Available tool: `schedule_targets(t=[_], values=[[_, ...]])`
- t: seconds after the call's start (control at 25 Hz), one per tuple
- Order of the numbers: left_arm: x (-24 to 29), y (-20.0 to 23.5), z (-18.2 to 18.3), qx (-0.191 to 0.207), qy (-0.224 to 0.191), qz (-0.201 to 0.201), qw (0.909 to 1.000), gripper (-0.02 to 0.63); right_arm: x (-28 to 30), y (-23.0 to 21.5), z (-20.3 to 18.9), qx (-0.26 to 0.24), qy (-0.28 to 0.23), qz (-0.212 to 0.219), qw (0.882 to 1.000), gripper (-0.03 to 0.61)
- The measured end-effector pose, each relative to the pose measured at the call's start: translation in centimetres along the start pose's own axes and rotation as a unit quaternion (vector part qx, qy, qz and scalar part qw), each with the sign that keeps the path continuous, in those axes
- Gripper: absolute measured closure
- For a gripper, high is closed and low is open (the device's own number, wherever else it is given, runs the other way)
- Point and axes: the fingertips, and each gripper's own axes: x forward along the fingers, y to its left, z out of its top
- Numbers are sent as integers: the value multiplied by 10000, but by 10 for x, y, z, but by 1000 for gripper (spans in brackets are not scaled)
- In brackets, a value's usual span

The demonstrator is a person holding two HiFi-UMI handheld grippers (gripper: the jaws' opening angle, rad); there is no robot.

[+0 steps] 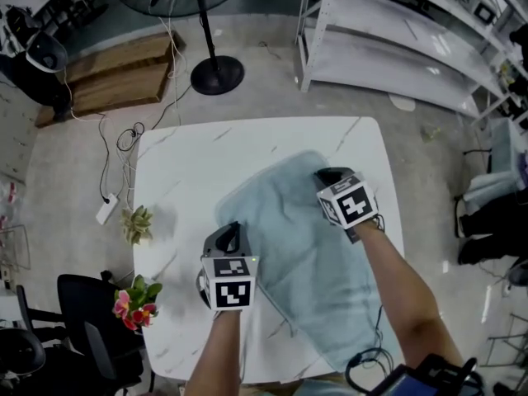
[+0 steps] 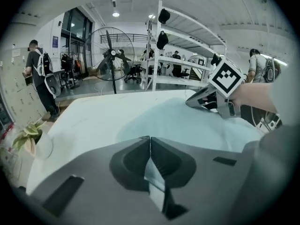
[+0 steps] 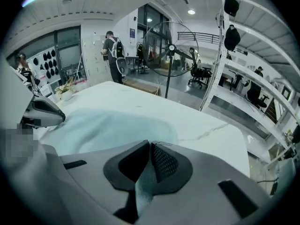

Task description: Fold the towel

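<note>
My left gripper [image 1: 230,231] and right gripper [image 1: 330,176] are grey with dark jaws. Each bears a white cube [image 1: 228,282] with black square markers.

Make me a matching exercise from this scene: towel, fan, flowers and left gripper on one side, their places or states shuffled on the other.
1 towel
2 fan
3 flowers
4 left gripper

A stands on the floor beyond the table
B shut on the towel
C spread on the table
D at the table's near left edge

Pairs: 1-C, 2-A, 3-D, 4-B.
</note>
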Motion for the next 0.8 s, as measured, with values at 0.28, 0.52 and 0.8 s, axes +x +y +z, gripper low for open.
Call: schedule_targets(t=[0.28, 0.52, 0.8], values=[[15, 6, -13, 200, 396, -27, 9990, 606, 17, -9, 11, 15, 65, 15, 10000, 551], [29, 30, -1, 193, 437, 23, 9989, 606, 36, -13, 33, 38, 25, 77, 10000, 555], [53, 62, 27, 190, 484, 208, 9984, 606, 62, -23, 66, 74, -66, 219, 9997, 555]])
